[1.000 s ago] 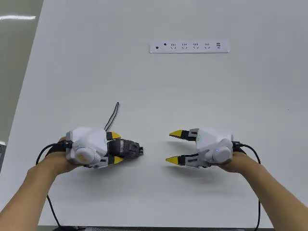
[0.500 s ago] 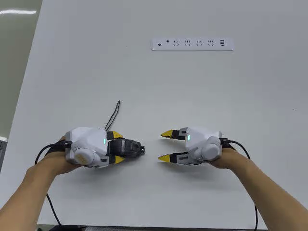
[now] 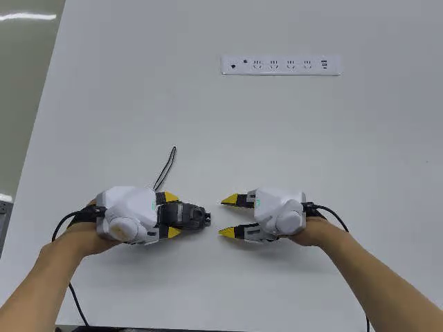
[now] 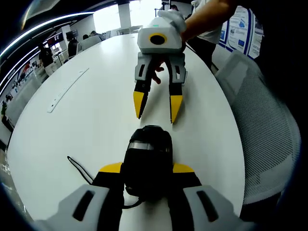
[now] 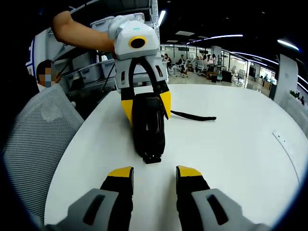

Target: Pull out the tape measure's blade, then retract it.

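Lit brightly and evenly from overhead; head view sharp. Faint, soft shadows beneath left tool point(image 3: 174, 214) and right tool point(image 3: 224, 216) on the white table point(image 3: 208, 124). Glare streak on floor point(image 3: 28, 15). Strong fisheye bending at both gripper views' edges.

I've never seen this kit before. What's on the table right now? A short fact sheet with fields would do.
Surface: white table
Left gripper: shut on the black tape measure
Right gripper: open, facing the tape measure's front end, not touching it
Blade: not pulled out, tip at the case
Strap: lies loose on the table beside the left gripper
Far side: power strip
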